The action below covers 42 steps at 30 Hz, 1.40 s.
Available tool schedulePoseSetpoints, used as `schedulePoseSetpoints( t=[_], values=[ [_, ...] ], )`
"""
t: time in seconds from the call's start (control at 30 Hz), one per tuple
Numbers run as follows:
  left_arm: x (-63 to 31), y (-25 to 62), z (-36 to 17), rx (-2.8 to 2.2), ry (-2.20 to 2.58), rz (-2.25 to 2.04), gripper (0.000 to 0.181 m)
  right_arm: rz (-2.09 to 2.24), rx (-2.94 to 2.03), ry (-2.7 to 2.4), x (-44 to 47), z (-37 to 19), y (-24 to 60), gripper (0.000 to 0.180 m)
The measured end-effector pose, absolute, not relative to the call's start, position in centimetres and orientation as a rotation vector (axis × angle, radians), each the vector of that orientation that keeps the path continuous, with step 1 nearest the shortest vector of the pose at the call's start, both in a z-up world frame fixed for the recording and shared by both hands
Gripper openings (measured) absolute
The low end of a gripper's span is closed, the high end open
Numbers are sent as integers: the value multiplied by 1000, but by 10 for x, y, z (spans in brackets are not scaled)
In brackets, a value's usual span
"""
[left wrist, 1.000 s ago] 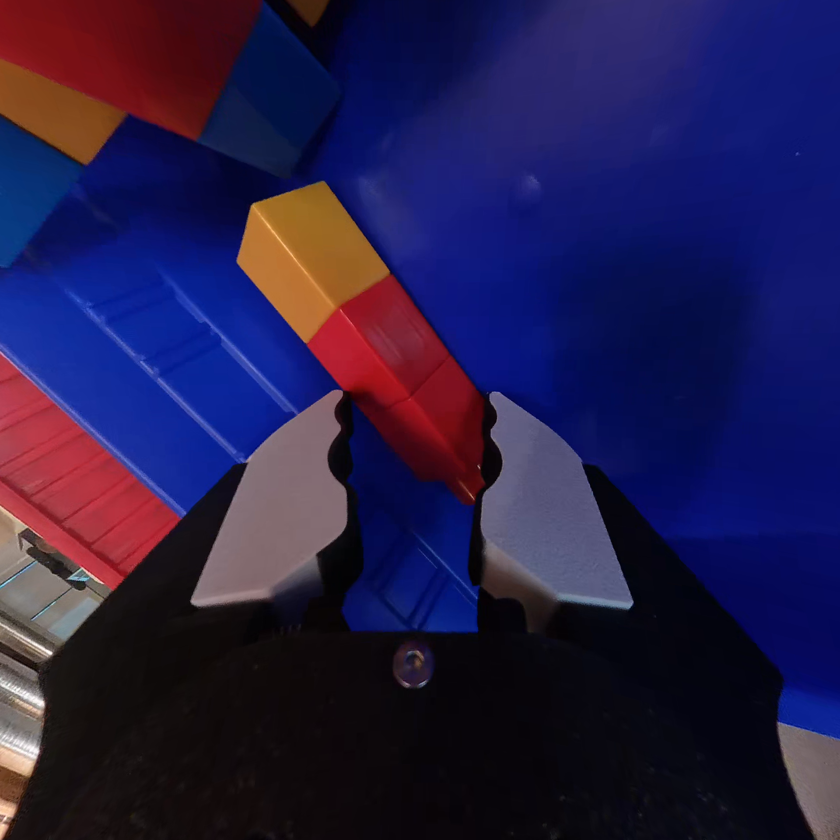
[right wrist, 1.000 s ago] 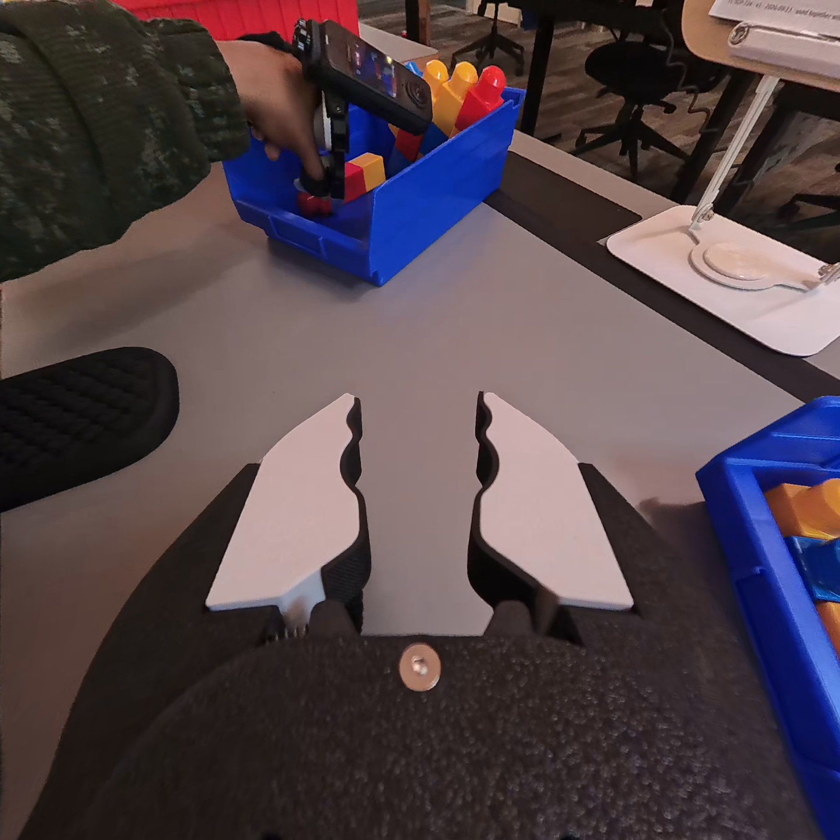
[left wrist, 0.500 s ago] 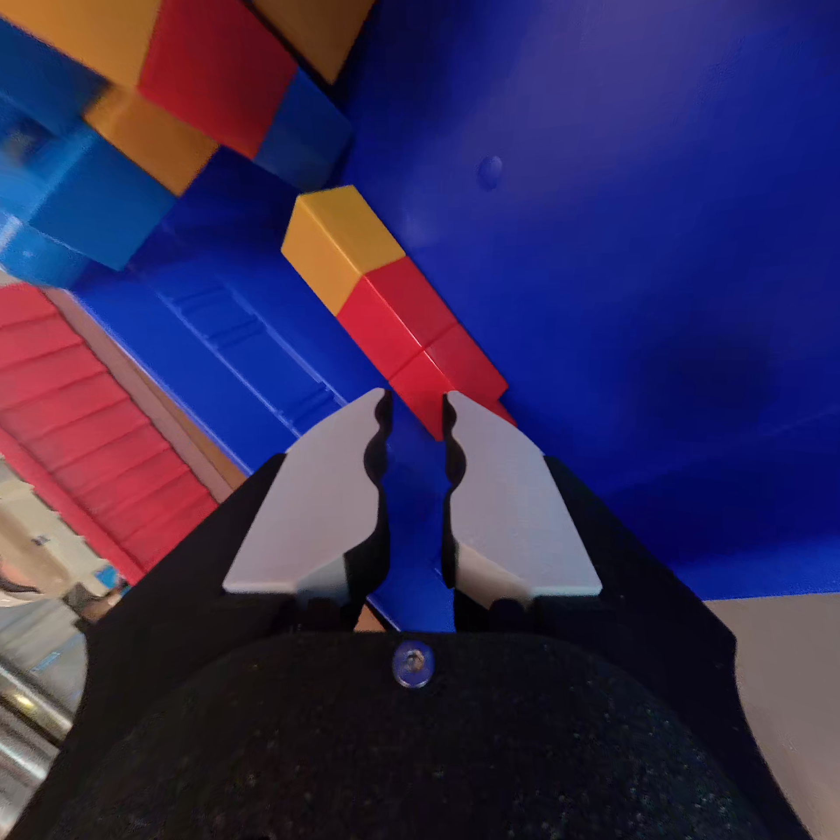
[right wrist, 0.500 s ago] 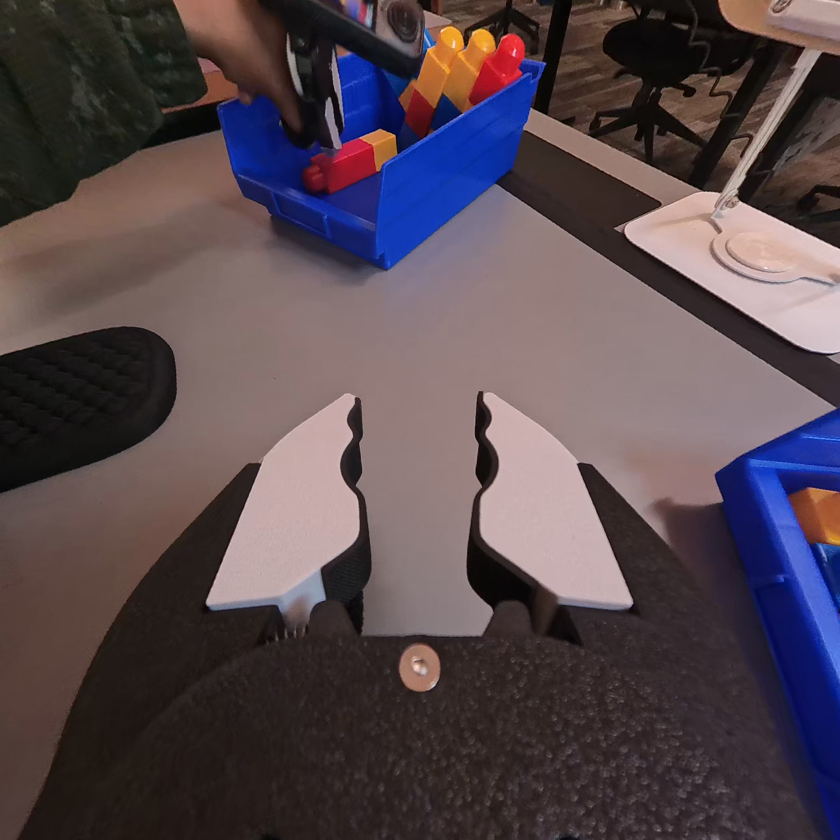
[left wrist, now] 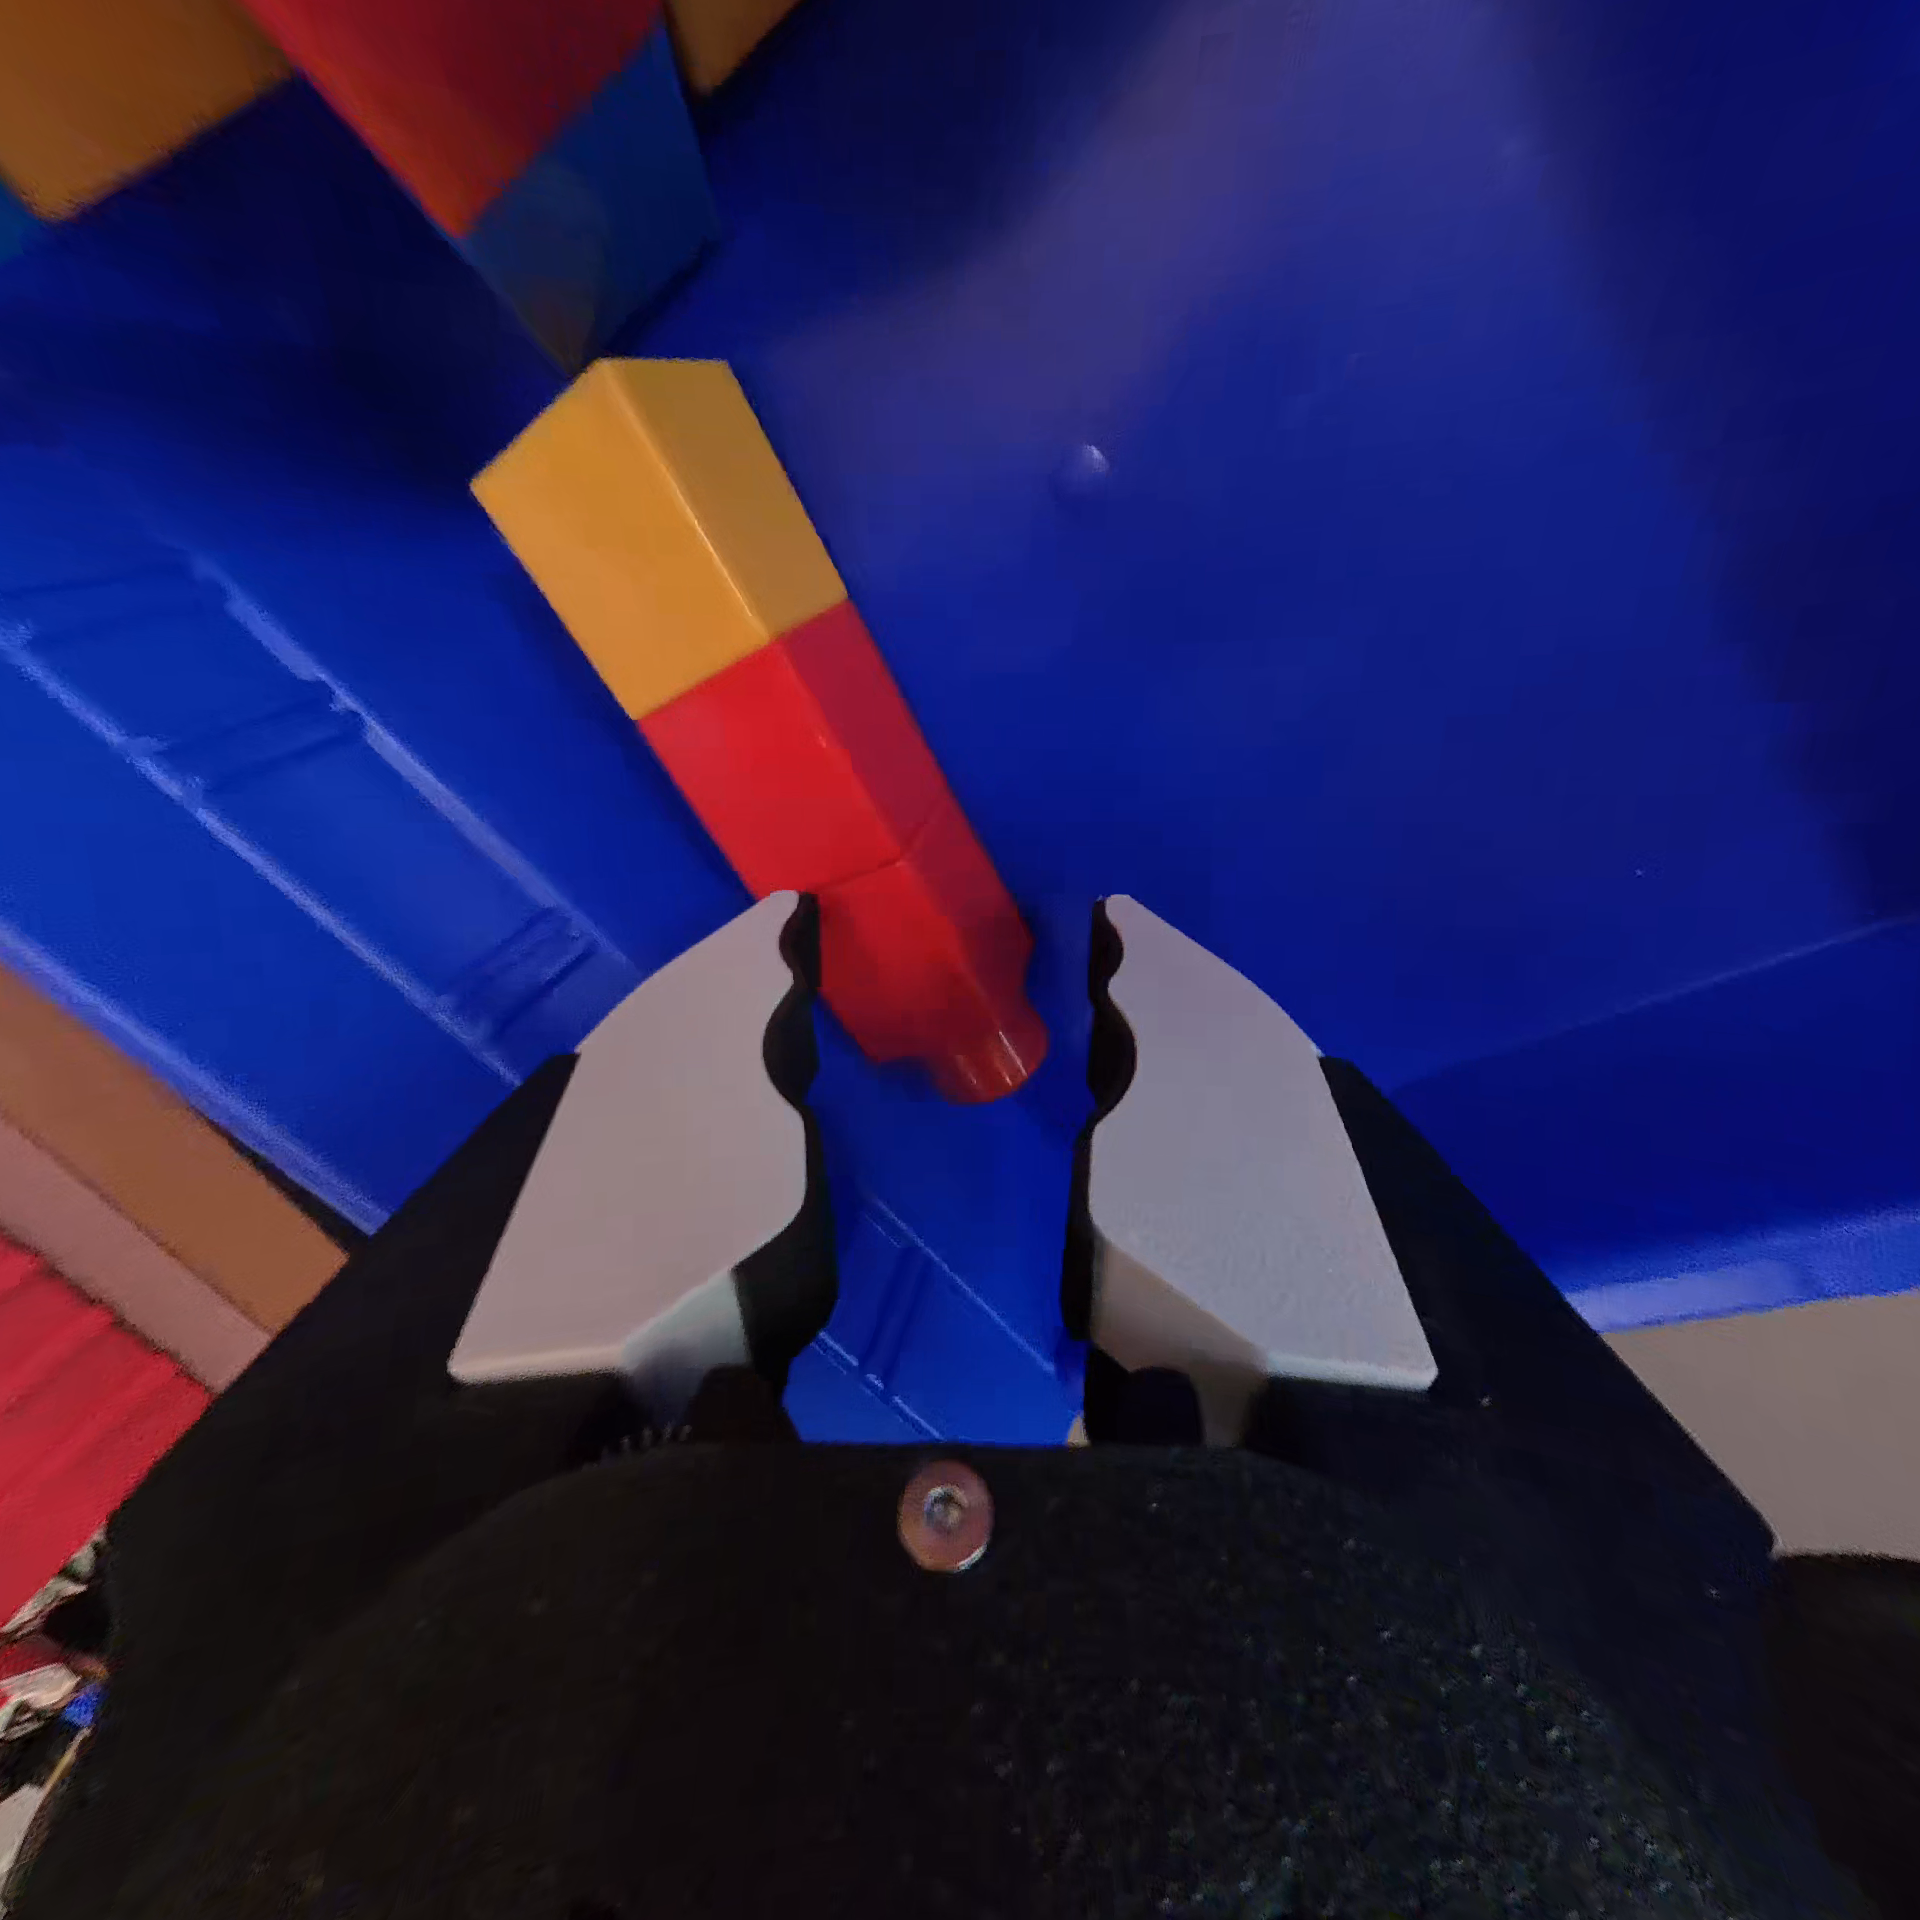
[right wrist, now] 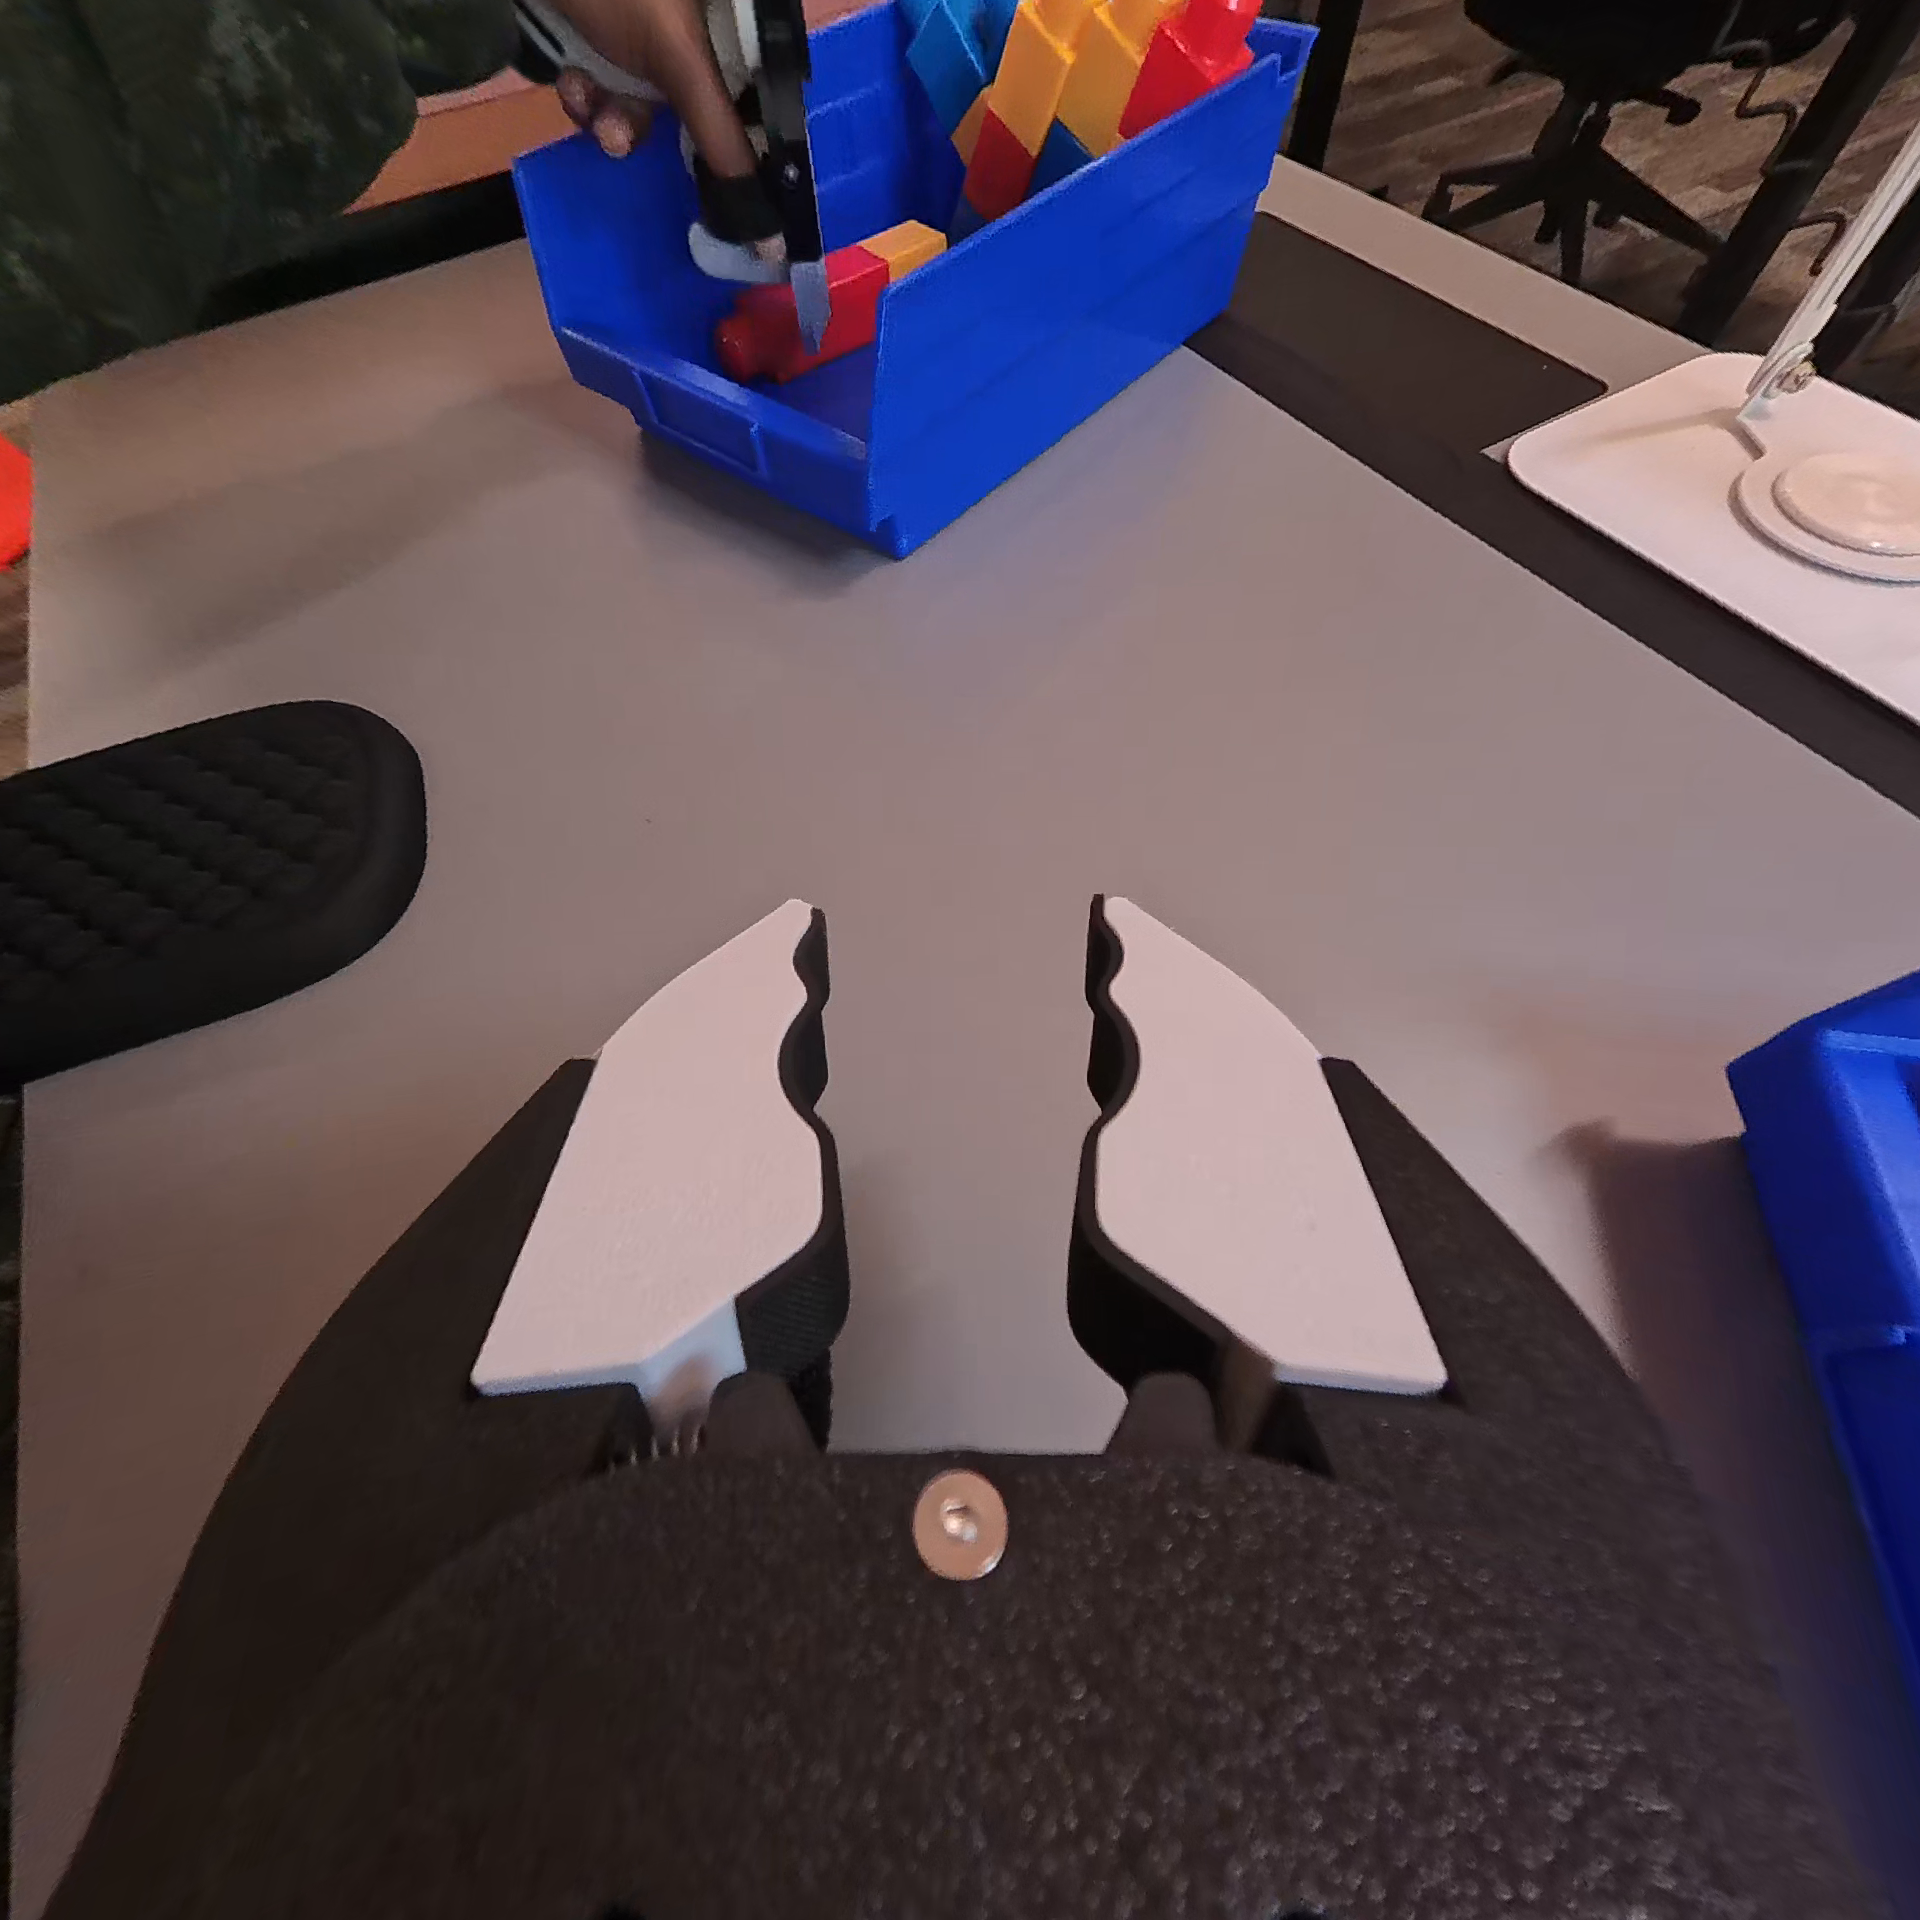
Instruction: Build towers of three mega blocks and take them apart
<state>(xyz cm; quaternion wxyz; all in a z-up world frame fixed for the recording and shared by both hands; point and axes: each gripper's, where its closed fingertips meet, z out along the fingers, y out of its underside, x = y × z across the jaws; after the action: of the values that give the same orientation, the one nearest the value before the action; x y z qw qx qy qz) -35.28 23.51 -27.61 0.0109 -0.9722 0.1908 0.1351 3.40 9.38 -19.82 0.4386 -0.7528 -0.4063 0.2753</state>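
A three-block tower [left wrist: 769, 707], one yellow block and two red ones, lies on its side on the floor of a blue bin [left wrist: 1351, 520]. My left gripper [left wrist: 951, 914] is open, and the tower's red end lies between its fingertips without being pinched. In the right wrist view the same tower [right wrist: 862, 281] lies in the far bin [right wrist: 1039, 343], with the left gripper [right wrist: 774, 286] reaching down onto it. My right gripper [right wrist: 956, 914] is open and empty above the grey table [right wrist: 935, 675].
Several more towers [right wrist: 1091, 83] lean at the back of the far bin. A second blue bin [right wrist: 1829, 1195] sits at the right edge. A black textured pad [right wrist: 187, 883] lies at the left. A white lamp base [right wrist: 1766, 520] stands at the far right. Some 40 cm of space lies between my two pairs of fingers.
My left gripper narrowed and drew back from the lying tower, then opened again around its red end. The right gripper stayed open while its view shifted toward the far bin.
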Motion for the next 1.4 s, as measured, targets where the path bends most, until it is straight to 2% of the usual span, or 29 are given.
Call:
schedulePoseSetpoints(
  t=[0.3,0.4,0.53,0.57,0.63,0.73,0.97,1.03,1.13,1.23,1.4],
  values=[
    [-359,241,-278,-3029,613,558,49,681,-1886,-1035,34,-203,92,48],
    [-368,245,-275,-2979,645,665,28,692,-1885,-1030,34,-203,92,48],
    [-355,238,-274,-2978,724,550,26,691,-1886,-1037,33,-203,91,48],
    [-347,236,-273,-2975,763,476,21,692,-1887,-1038,33,-204,91,48],
    [-321,232,-268,-2941,803,226,0,693,-1891,-1041,33,-205,91,48],
    [-305,234,-257,-2875,807,76,9,693,-1892,-1041,32,-206,91,48],
    [-344,229,-275,-3008,696,341,63,698,-1905,-1052,31,-210,90,48],
    [-346,225,-291,-3055,709,358,59,698,-1907,-1055,31,-211,90,48],
    [-336,232,-291,-2993,760,322,38,695,-1907,-1054,32,-211,90,48],
    [-319,236,-269,-2887,857,298,38,697,-1888,-1040,33,-208,92,48],
    [-264,208,-200,-2580,1162,330,37,684,-1743,-1057,28,-188,89,48]
  ],
)
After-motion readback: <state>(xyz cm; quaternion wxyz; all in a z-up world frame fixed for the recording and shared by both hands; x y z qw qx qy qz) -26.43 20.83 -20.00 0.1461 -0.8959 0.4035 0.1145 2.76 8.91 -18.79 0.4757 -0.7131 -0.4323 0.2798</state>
